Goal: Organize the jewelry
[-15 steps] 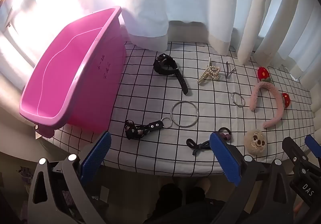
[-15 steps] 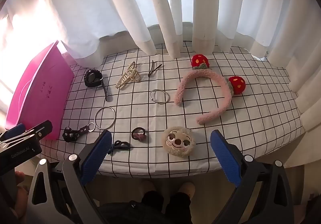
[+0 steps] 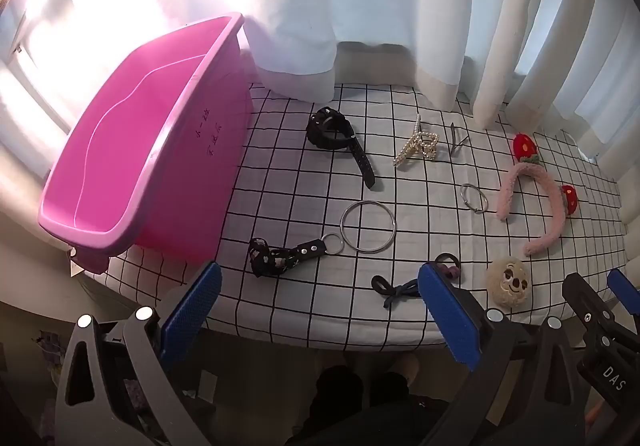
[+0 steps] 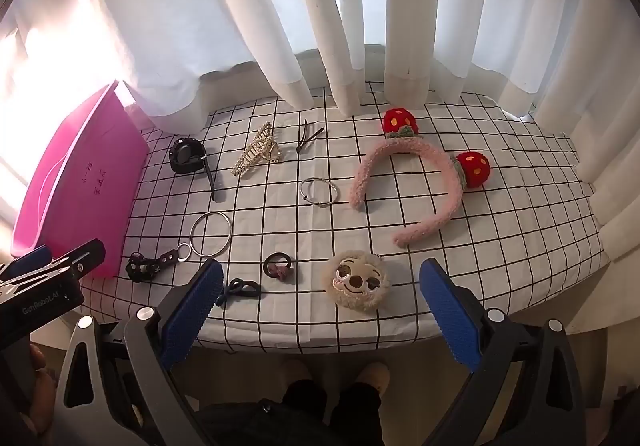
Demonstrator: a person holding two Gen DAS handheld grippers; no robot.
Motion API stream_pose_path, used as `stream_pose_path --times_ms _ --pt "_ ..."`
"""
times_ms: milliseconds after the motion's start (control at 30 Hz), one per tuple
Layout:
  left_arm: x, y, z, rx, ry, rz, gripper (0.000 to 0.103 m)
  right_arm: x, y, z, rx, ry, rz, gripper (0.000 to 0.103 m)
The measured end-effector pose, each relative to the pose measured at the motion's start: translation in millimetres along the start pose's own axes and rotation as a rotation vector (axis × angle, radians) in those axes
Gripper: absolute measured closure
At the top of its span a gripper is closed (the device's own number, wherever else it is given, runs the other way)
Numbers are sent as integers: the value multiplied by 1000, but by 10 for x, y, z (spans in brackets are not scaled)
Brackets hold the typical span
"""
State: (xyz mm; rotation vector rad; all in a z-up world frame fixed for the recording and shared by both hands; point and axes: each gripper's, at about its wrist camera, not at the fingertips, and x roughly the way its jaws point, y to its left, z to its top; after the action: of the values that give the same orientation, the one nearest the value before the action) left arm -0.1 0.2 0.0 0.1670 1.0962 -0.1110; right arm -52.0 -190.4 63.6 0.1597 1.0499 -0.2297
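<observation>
Left wrist view: the left gripper (image 3: pixel 318 312) hangs with jaws spread wide and nothing between them, above the near edge of the checked tablecloth (image 3: pixel 304 182), where a pink bin (image 3: pixel 132 174) stands left of a black watch (image 3: pixel 334 134), pearl hair claw (image 3: pixel 418 144) and steel ring (image 3: pixel 368 222). Right wrist view: the right gripper (image 4: pixel 320 312) is likewise spread and empty over the plush face clip (image 4: pixel 356 282), with the pink strawberry headband (image 4: pixel 416 182) lying beyond it.

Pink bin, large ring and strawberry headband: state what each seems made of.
Pink bin: apparently moulded plastic, smooth with a slight sheen.
Large ring: probably polished metal, thin, silvery, glinting.
Strawberry headband: fuzzy plush fabric, matte pink pile; its core is hidden.
</observation>
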Motion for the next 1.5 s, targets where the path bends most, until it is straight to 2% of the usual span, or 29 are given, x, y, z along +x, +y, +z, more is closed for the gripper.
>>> stream_pose_path --times_ms 1500 --pt "-29 12 16 1 -13 0 6 -14 -7 31 5 0 14 9"
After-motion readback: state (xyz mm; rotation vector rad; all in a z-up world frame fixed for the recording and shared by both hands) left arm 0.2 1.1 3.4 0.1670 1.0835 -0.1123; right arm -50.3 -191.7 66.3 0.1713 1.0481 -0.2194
